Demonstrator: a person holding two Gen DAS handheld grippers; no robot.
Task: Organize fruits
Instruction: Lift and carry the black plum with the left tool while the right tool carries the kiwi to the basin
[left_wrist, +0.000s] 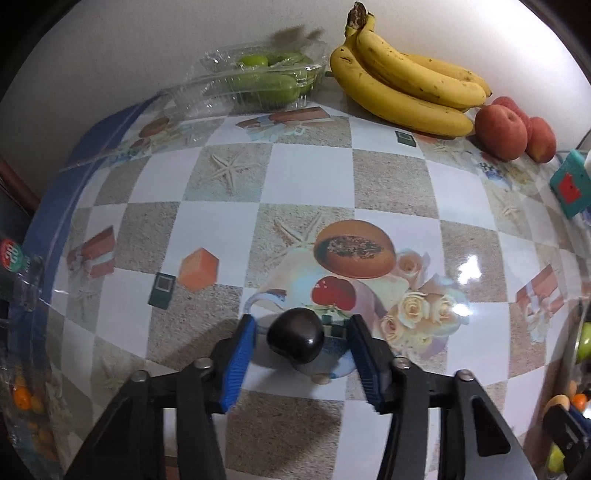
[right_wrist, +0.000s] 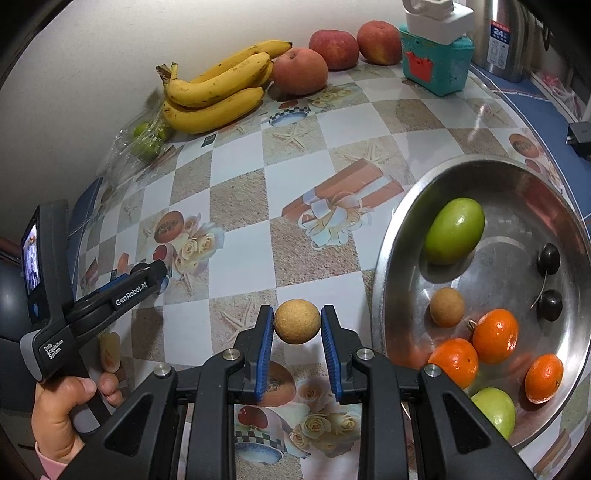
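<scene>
While untouched, dark cherry (left_wrist: 296, 336) between left tool (left_wrist: 301, 363) pads.

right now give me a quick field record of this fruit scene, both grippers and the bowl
left gripper: open, blue pads on either side of a small dark glossy cherry lying on the checked tablecloth
right gripper: shut on a small round tan fruit, held above the cloth
round steel bowl: two green fruits, three oranges, one tan fruit, two dark cherries
back by wall: yellow banana bunch, three red apples, clear plastic box of green fruit
</scene>
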